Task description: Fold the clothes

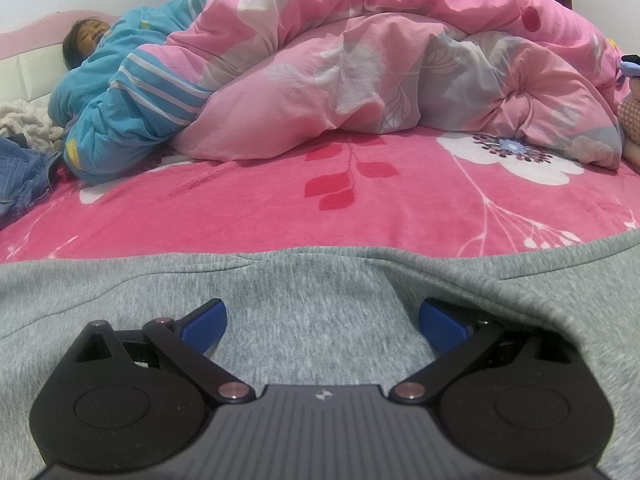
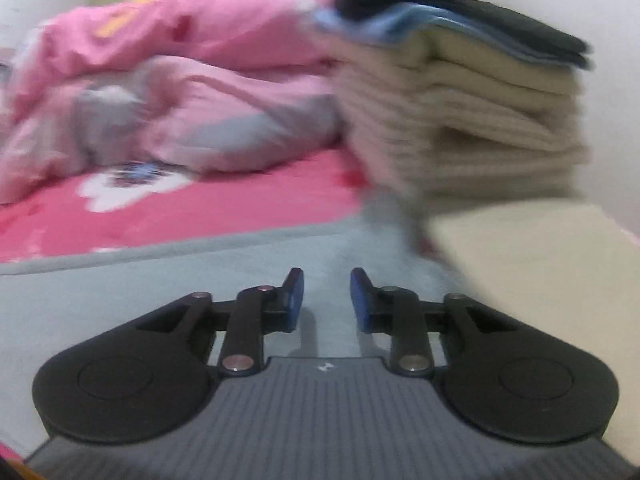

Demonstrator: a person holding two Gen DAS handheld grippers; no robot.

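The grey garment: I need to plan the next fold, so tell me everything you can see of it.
The grey garment is a heathered, soft-looking knit, spread mostly flat on the pink floral bedspread with a few shallow creases and a hemmed far edge. A raised fold partly covers the left gripper's right side. Neither gripper pinches cloth. In the blurred right wrist view it reaches toward the folded stack.
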